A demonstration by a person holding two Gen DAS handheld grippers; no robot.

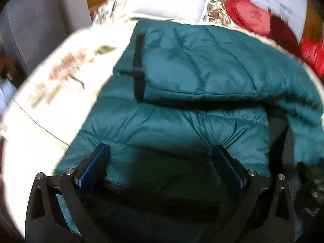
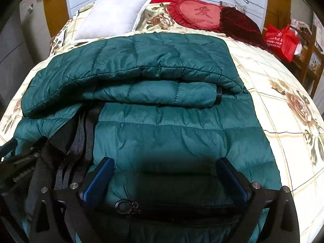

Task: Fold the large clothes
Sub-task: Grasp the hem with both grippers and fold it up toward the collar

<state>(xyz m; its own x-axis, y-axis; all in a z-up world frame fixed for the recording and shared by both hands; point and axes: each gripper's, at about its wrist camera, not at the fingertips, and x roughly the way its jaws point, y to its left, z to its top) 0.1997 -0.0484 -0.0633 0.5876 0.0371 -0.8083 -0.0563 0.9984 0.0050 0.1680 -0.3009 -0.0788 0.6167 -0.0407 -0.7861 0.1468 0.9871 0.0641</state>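
Observation:
A teal quilted puffer jacket (image 2: 172,129) lies on the bed, its sleeves folded across the body; it also fills the left wrist view (image 1: 192,77). A black zipper strip (image 2: 66,141) runs down its left part. My right gripper (image 2: 165,170) is open, its jaws wide apart over the jacket's near hem by a zipper pull (image 2: 124,205). My left gripper (image 1: 160,158) is open, also over the near hem, with jacket fabric between the blue pads (image 1: 93,166). The left gripper's body shows at the left edge of the right wrist view (image 2: 16,162).
The bed has a cream floral sheet (image 2: 283,105). A white pillow (image 2: 113,16) and a red heart cushion (image 2: 196,14) lie at its head. A red bag (image 2: 281,40) sits on a wooden stand at the right. A grey cabinet (image 1: 36,20) stands left.

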